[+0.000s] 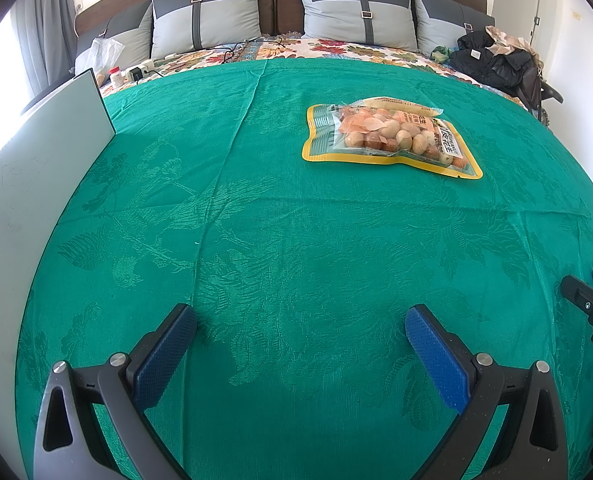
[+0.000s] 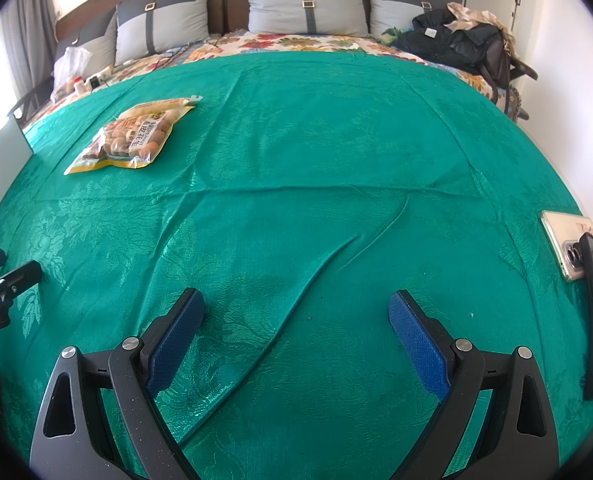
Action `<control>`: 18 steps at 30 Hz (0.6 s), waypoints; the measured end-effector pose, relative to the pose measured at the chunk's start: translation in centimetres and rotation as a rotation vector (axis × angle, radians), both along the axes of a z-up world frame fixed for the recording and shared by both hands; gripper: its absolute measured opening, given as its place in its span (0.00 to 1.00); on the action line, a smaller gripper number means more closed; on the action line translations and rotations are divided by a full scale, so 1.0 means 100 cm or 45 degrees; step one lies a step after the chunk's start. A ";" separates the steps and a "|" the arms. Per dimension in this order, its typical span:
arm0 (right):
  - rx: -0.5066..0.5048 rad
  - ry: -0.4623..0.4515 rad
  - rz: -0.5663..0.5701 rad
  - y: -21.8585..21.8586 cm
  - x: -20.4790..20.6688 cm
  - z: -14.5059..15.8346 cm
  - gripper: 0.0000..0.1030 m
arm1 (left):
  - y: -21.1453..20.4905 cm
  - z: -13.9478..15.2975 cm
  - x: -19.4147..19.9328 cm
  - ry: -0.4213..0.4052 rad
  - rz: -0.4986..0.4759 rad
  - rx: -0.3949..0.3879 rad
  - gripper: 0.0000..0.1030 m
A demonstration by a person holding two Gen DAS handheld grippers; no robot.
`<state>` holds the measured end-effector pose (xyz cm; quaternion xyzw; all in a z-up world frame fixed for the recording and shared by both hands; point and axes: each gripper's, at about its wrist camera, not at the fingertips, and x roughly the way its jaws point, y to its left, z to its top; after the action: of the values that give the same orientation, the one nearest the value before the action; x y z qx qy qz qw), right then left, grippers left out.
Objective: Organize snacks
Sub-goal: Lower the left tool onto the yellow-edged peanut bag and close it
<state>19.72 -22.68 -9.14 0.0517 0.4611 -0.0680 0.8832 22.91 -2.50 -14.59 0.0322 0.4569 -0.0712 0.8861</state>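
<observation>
Lying flat on the green cloth (image 1: 280, 216), far from both tools, are two snack packs: one yellow-edged peanut bag (image 1: 392, 138) and one pale stick pack (image 1: 400, 103) touching its far edge. Left gripper (image 1: 301, 322) and right gripper (image 2: 296, 307) hover spread wide, grasping nothing. One phone (image 2: 564, 240) lies right.

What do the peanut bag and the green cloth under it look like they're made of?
The peanut bag looks like glossy plastic film: a clear window shows the nuts and it catches glare. The green cloth looks like woven fabric with a slight sheen, probably a jacquard weave, since a raised floral pattern and soft creases show.
</observation>
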 end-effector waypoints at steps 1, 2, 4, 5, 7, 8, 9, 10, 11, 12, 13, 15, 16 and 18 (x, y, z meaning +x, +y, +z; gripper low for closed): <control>0.000 0.000 0.000 0.000 0.000 0.000 0.93 | -0.001 0.001 0.004 0.029 -0.024 0.001 1.00; 0.000 0.000 0.000 0.000 0.000 0.000 0.93 | -0.001 0.004 0.008 0.058 -0.054 -0.014 1.00; 0.000 0.000 0.000 0.000 0.000 0.000 0.93 | -0.002 0.017 0.017 0.055 -0.113 -0.085 1.00; 0.000 0.000 0.000 0.000 0.000 0.000 0.93 | -0.004 0.027 0.023 0.041 -0.152 -0.109 1.00; 0.000 0.000 0.000 0.000 0.000 0.000 0.93 | -0.018 0.046 0.041 0.036 -0.261 -0.103 1.00; 0.000 0.000 0.000 0.000 0.000 0.000 0.93 | -0.028 0.052 0.052 0.049 -0.325 -0.073 1.00; 0.000 0.000 0.000 0.000 0.000 0.000 0.93 | -0.041 0.058 0.064 0.064 -0.387 -0.026 1.00; 0.000 0.000 0.000 0.000 0.000 0.000 0.93 | -0.053 0.063 0.076 0.067 -0.437 0.027 1.00; 0.000 0.000 0.000 0.000 0.000 0.000 0.93 | -0.066 0.067 0.086 0.056 -0.473 0.075 1.00; 0.000 0.000 0.000 0.000 0.000 0.000 0.93 | -0.079 0.070 0.097 0.040 -0.502 0.110 1.00; 0.000 0.000 0.000 0.000 0.000 0.000 0.93 | -0.090 0.072 0.107 0.027 -0.523 0.127 1.00; 0.001 0.000 0.000 0.000 0.000 0.000 0.93 | -0.110 0.072 0.126 0.024 -0.560 0.129 1.00; 0.001 0.000 0.000 0.000 0.000 0.000 0.93 | -0.119 0.069 0.134 0.037 -0.589 0.127 1.00; 0.001 0.000 0.000 0.000 0.000 0.000 0.93 | -0.133 0.060 0.149 0.073 -0.635 0.129 1.00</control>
<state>19.72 -22.71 -9.15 0.0519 0.4611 -0.0679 0.8832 37.83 -15.76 -8.56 0.1864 0.4627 -0.2654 0.8251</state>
